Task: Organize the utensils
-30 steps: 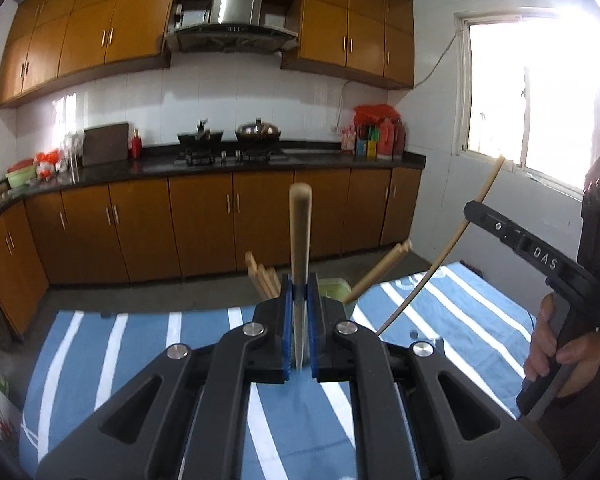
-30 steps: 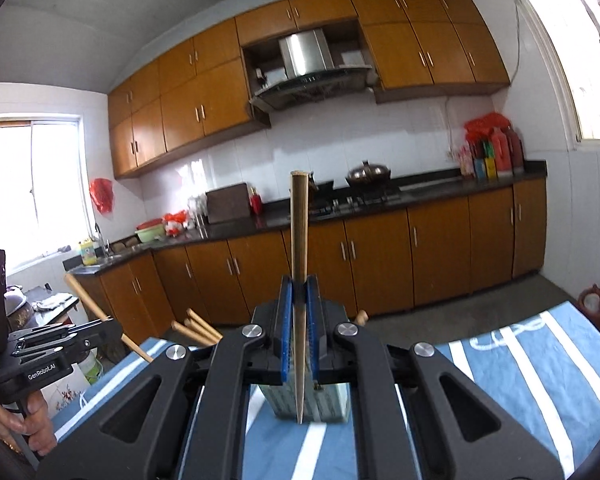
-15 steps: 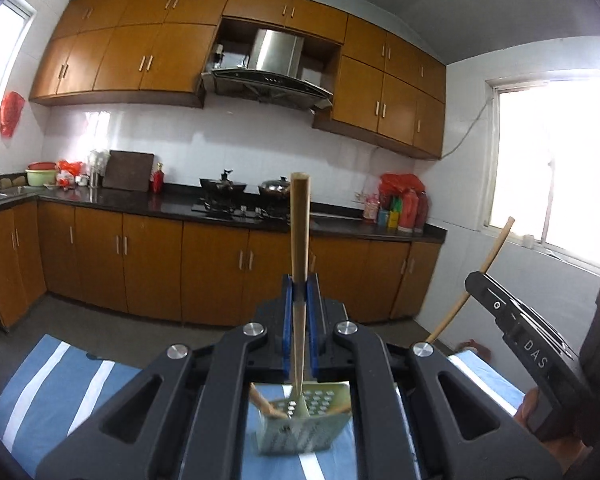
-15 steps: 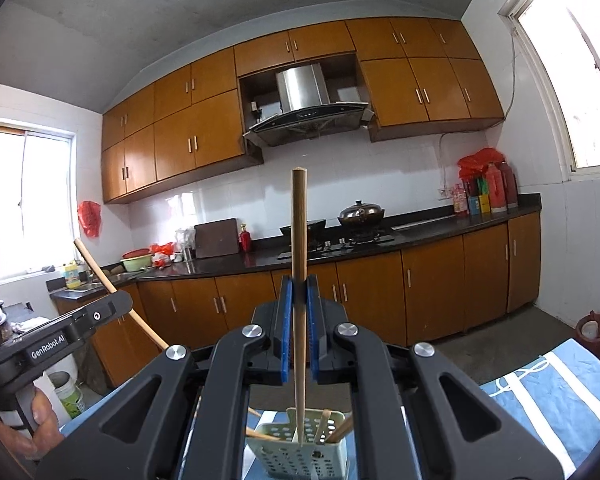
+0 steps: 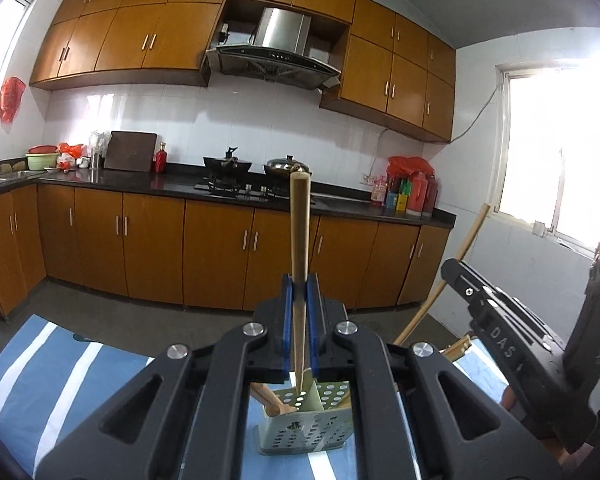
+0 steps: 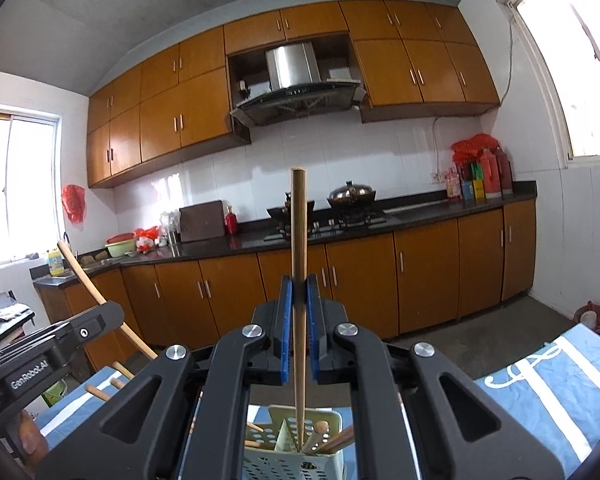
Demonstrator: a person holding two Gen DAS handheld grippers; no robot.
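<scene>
Left claw (image 5: 299, 292): pinching a thin wooden chopstick (image 5: 300, 240), pretty much upright, tip hanging just above the pale green perforated plastic utensil caddy (image 5: 300, 428).
Right claw (image 6: 299, 292): clamped on a second slim wooden chopstick (image 6: 299, 264), tip down inside the same caddy (image 6: 296, 460).
Caddy: sits on the blue-and-white striped cloth (image 5: 48, 380) over the counter, already has a few wooden sticks (image 6: 320, 436) leaning in it.
</scene>
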